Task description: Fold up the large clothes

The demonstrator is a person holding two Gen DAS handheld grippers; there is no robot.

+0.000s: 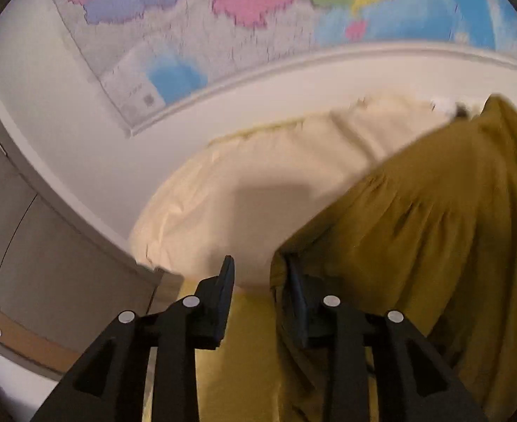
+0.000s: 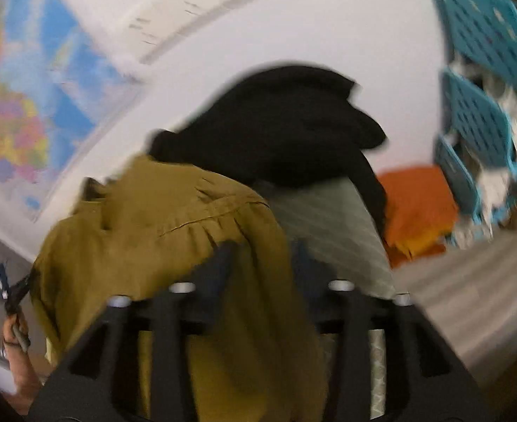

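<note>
A mustard-yellow garment (image 1: 434,228) hangs bunched over a cream-covered surface (image 1: 258,183). In the left wrist view my left gripper (image 1: 260,274) stands open. The garment's edge drapes over the right finger, the left finger is bare, and a gap shows between them. The right wrist view is blurred. There the same garment (image 2: 160,225) spills down between the fingers of my right gripper (image 2: 263,260). Those jaws stand wide apart and the pads do not press on the cloth. A person's hand (image 2: 15,362) shows at the garment's far left edge.
A black garment (image 2: 276,123) lies heaped behind the mustard one, over a grey striped cloth (image 2: 328,225). Orange cloth (image 2: 416,204) and stacked blue baskets (image 2: 479,105) are to the right. A coloured map (image 1: 223,17) hangs on the wall, with a grey cabinet (image 1: 47,246) at the left.
</note>
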